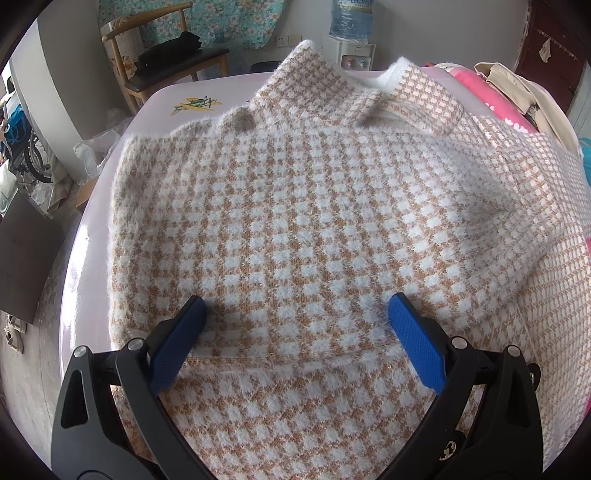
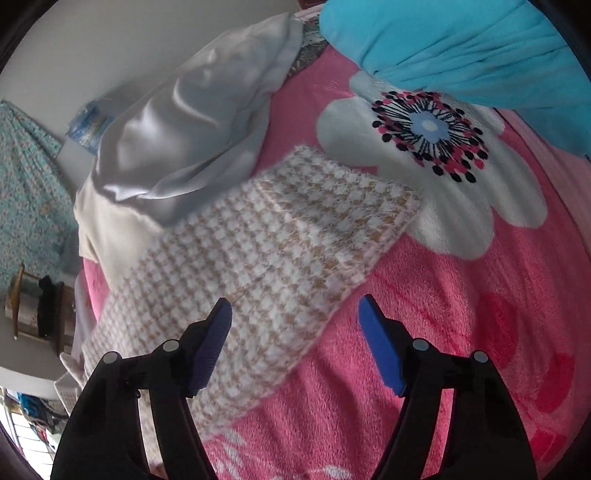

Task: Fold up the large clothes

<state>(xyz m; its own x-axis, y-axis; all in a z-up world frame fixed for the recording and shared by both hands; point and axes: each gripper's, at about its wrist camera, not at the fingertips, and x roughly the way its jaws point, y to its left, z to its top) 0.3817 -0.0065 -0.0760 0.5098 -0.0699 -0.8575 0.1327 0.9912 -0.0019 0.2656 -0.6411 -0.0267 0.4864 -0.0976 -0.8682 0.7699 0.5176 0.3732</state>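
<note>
A fuzzy checked sweater (image 1: 295,221) is lying spread on the surface (image 1: 155,107), its sleeve (image 2: 258,251) trailing onto a pink blanket (image 2: 461,332). It looks soft, light and floppy (best pinched at an edge). Both hand-held grippers, left (image 1: 295,314) and right (image 2: 295,314), are hovering with jaws apart, holding nothing.

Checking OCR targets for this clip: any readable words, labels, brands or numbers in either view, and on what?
No text can be read.
Water bottle label: print there, too blurred to read.
Dispenser front: small marks, too small to read.
Table decal: a picture, no words.
Sweater: pattern only.
</note>
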